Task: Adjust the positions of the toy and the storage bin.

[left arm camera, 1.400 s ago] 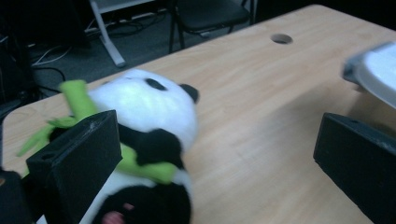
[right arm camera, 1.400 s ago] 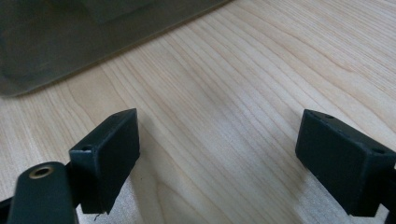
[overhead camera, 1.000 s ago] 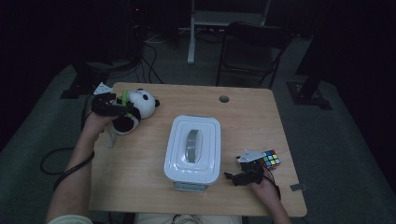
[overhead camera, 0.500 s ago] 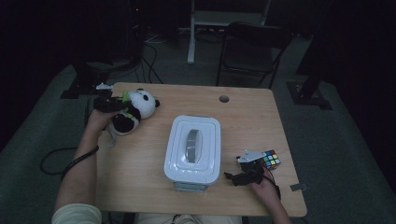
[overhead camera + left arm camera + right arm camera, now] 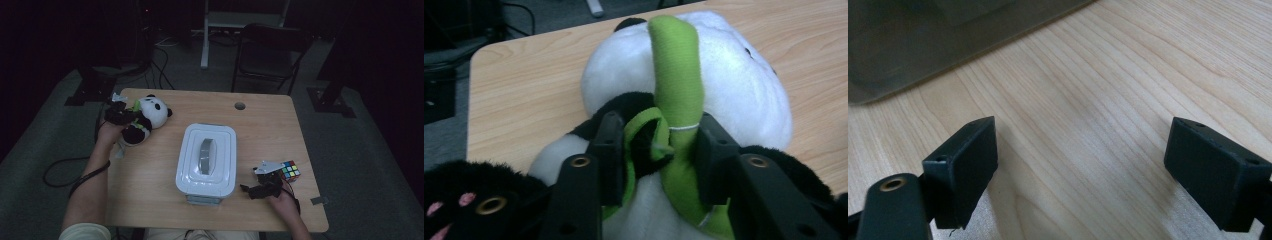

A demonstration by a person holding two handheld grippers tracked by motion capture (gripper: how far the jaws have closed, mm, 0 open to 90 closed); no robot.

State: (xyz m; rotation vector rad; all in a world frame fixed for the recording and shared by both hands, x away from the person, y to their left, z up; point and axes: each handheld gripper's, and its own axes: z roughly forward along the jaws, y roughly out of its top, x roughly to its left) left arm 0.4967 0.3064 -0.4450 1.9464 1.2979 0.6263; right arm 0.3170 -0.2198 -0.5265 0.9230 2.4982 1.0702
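A black-and-white panda plush (image 5: 150,116) lies at the table's far left and holds a green stalk (image 5: 676,75). My left gripper (image 5: 131,114) reaches onto it from the left. In the left gripper view its jaws have just been closing, and the left gripper (image 5: 656,145) now presses its pads on the stalk and the panda's (image 5: 734,85) black arm between them. My right gripper (image 5: 250,191) rests near the front right of the table. In its own view the right gripper (image 5: 1080,165) stands wide open over bare wood.
A white lidded box (image 5: 206,157) with a grey handle stands mid-table, and its wall (image 5: 923,35) is just beyond the right jaws. A colourful puzzle cube (image 5: 290,170) sits behind the right hand. A cable hole (image 5: 239,106) is at the back; a chair (image 5: 272,52) stands beyond.
The left hand has sunk a little onto the panda and its jaws have narrowed around the green stalk. The right hand, the box and the cube have stayed put.
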